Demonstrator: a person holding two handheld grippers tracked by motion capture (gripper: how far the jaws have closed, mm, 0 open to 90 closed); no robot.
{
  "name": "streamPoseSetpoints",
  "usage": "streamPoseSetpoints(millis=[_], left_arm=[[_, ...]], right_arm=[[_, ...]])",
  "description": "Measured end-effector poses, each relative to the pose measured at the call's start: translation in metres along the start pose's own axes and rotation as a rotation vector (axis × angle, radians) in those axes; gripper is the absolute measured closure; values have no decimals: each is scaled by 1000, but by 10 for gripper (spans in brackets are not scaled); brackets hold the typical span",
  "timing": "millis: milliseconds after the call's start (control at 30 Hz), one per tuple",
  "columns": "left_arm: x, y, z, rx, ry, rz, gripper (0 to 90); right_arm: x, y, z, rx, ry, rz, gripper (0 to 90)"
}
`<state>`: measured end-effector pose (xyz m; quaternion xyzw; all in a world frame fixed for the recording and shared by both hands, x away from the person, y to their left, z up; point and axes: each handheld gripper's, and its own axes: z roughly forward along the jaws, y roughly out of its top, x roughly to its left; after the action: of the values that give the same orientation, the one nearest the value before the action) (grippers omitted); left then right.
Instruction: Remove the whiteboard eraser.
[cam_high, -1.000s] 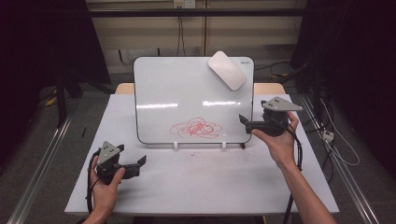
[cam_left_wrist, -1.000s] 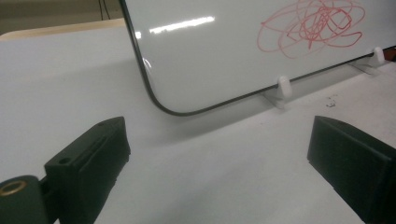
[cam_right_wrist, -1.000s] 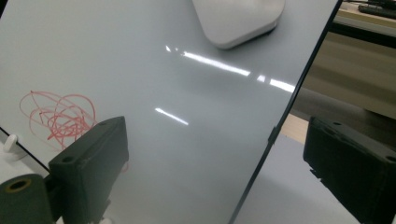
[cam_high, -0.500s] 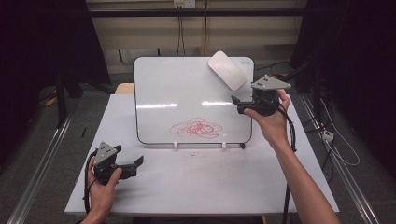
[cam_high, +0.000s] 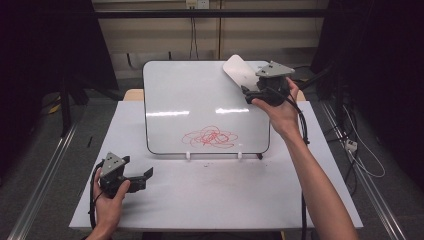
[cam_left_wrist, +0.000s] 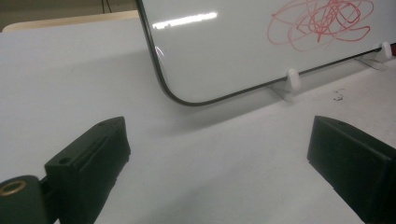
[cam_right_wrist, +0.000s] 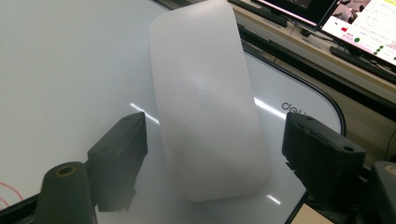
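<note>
Your high view is dim at the edges: the room left and right of the worktop (cam_high: 210, 200) falls to near black. Light comes from above; a white glare streak crosses the whiteboard (cam_high: 200, 107) mid-height. In your left gripper view the board casts a soft shadow on the worktop. In your right gripper view the near fingers (cam_right_wrist: 119, 161) are blurred, and the eraser (cam_right_wrist: 208, 98) looks hazy.
</note>
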<state>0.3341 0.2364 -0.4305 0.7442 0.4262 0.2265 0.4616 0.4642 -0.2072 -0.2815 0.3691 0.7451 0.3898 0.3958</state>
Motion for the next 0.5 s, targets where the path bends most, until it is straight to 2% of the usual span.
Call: streamPoseSetpoints(millis=[133,200,367,500], left_arm=[[-1,0,0,-4,2,-2,53],[0,0,-1,2,0,3,54],[-1,-1,-2,-5,-3,1,55],[0,-1,-3,-5,-6,-3,55]], right_arm=[[-1,8,10,20,14,-15,218],[0,11,14,18,-3,-30,220],[5,18,24,34,-7,-54,198],[10,20,30,44,-18,-98,213]])
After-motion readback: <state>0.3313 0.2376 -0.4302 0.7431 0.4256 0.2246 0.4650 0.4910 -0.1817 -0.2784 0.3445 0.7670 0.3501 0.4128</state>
